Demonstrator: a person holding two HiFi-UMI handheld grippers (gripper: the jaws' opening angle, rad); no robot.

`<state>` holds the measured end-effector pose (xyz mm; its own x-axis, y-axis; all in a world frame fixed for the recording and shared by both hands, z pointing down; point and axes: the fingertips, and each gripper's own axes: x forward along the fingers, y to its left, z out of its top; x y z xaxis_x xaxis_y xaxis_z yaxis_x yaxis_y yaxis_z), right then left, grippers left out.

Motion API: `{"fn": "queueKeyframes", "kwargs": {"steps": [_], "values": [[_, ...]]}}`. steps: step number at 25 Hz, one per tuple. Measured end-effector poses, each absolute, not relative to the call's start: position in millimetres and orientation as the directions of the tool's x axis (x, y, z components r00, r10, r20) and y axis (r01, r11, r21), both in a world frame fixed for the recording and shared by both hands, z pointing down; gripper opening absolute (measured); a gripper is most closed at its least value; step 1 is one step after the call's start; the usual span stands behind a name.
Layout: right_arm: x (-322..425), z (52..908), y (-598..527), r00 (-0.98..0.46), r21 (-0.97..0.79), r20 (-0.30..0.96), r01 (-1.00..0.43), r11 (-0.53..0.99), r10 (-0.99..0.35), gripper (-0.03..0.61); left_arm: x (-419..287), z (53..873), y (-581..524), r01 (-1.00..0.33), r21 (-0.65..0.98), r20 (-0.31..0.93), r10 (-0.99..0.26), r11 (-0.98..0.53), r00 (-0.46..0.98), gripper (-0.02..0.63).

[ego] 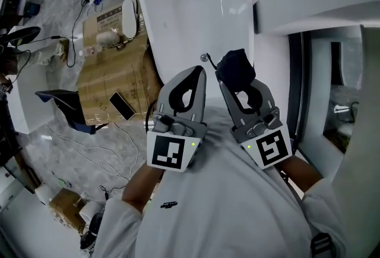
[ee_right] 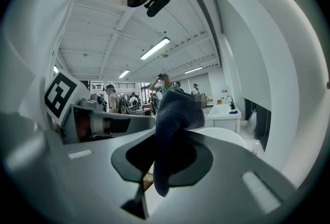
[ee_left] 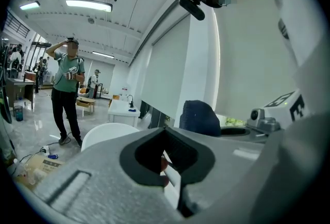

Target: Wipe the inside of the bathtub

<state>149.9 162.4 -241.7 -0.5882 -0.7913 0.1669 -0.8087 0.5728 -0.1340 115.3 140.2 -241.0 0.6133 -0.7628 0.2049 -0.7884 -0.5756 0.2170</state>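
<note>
The white oval bathtub (ego: 196, 7) stood on the grey marbled floor ahead of the person, its inside bare, with a small chrome drain fitting (ego: 204, 57) near the rim closest to the two grippers. Above that rim the right gripper (ego: 240, 84) had its jaws clamped on a dark navy folded cloth (ego: 236, 68). The right gripper view showed what the head view did not: the cloth (ee_right: 172, 125) stood up above the jaw tips and also hung down through the hollow between them. Just beside it, the left gripper (ego: 199, 71) had its fingers pressed together; the left gripper view confirmed that the jaw tips met with nothing between them (ee_left: 165, 130), and caught the cloth (ee_left: 198, 118) just beyond. Only the head view showed a flattened brown cardboard sheet (ego: 113, 72) lying left of the tub, with a black phone (ego: 122, 106) on it. Only the gripper views showed a standing person in a green shirt (ee_left: 67, 94) across the hall.
</note>
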Motion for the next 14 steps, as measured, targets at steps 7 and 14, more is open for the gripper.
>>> {"fn": "queueKeyframes", "kwargs": {"steps": [7, 14], "values": [[149.1, -241.6, 163.2, -0.584, -0.151, 0.159, -0.812, 0.565, -0.796, 0.046, 122.9, -242.3, 145.5, -0.78, 0.206, 0.203, -0.754, -0.591, 0.625, 0.002], [157.8, -238.6, 150.4, -0.551, -0.163, 0.16, -0.833, 0.528, -0.819, 0.046, 126.5, -240.5, 137.6, -0.779, 0.2, 0.202, -0.753, -0.595, 0.627, 0.002]]}}
